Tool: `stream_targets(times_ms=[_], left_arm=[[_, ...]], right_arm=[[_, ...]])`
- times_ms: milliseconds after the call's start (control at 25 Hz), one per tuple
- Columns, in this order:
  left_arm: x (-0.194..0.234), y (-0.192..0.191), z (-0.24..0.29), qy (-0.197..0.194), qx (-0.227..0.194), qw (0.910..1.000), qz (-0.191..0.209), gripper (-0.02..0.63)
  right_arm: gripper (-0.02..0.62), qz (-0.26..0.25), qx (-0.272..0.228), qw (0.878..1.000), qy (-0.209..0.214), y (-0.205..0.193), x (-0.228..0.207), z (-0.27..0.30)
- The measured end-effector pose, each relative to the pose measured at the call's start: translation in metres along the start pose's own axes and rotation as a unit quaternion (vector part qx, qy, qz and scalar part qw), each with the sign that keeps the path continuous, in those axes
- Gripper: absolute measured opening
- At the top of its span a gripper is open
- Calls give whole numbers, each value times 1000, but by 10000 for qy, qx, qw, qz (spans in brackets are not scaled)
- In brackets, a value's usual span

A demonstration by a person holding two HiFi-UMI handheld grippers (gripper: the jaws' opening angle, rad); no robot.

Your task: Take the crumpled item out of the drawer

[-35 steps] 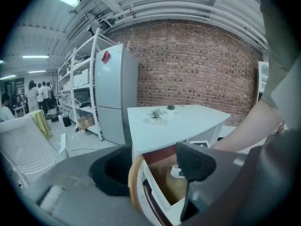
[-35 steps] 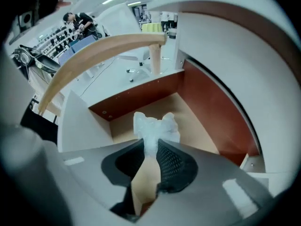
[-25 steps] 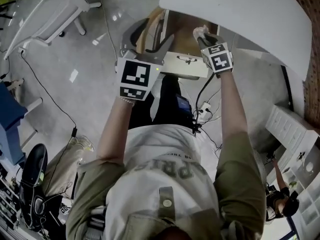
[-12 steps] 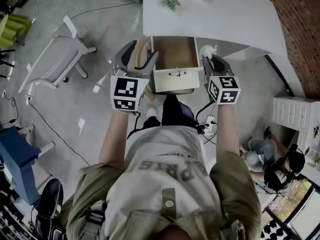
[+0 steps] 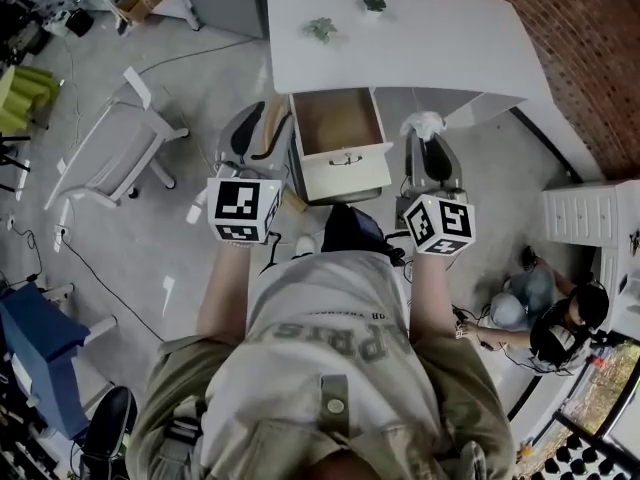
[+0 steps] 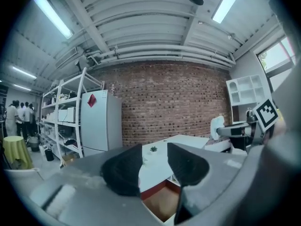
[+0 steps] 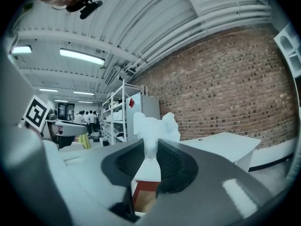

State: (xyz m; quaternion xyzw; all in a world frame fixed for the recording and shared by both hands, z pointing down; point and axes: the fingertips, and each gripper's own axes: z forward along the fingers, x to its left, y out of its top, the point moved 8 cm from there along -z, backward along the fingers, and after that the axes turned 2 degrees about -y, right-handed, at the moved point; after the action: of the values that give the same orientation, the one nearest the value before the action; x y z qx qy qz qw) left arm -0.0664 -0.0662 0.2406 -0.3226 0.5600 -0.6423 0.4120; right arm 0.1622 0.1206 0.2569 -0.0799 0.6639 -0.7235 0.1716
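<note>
The extraction step is judged to be essentially done: the white crumpled item (image 7: pixel 155 125) is pinched at its lower end between the narrow jaws of the right claw (image 7: pixel 151 157) and is seen just to the right of the open drawer (image 5: pixel 345 173), clear of its side wall and no longer inside it. The drawer's brown interior appears bare as far as can be told from the head view. What is called for next is taken to be a carry to a resting place, perhaps the white worktop (image 5: pixel 400 48) above and behind the drawer, and a release there; the grip is on a thin tail of soft material, so a steady hold would be needed. The left claw (image 6: pixel 154 158) is held just to the left of the drawer, its jaws closing with nothing between them – only the worktop and the drawer are seen beyond. Both forearms are stretched forward roughly parallel, one on each side of the drawer, with the claws pointed away from the person.
</note>
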Motion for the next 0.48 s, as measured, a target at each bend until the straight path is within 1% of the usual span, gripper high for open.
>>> stream_targets(times_ms=[160, 240, 480], left_arm=[[-4, 4, -9, 26, -144, 9999, 32, 114], [-6, 5, -14, 67, -181, 9998, 63, 99], [-9, 7, -30, 271, -503, 9984, 43, 8]], right_arm=[[81, 10, -249, 9994, -254, 5, 10, -21], [81, 31, -350, 9988, -331, 6, 14, -29], [81, -13, -583, 9978, -323, 11, 25, -43]])
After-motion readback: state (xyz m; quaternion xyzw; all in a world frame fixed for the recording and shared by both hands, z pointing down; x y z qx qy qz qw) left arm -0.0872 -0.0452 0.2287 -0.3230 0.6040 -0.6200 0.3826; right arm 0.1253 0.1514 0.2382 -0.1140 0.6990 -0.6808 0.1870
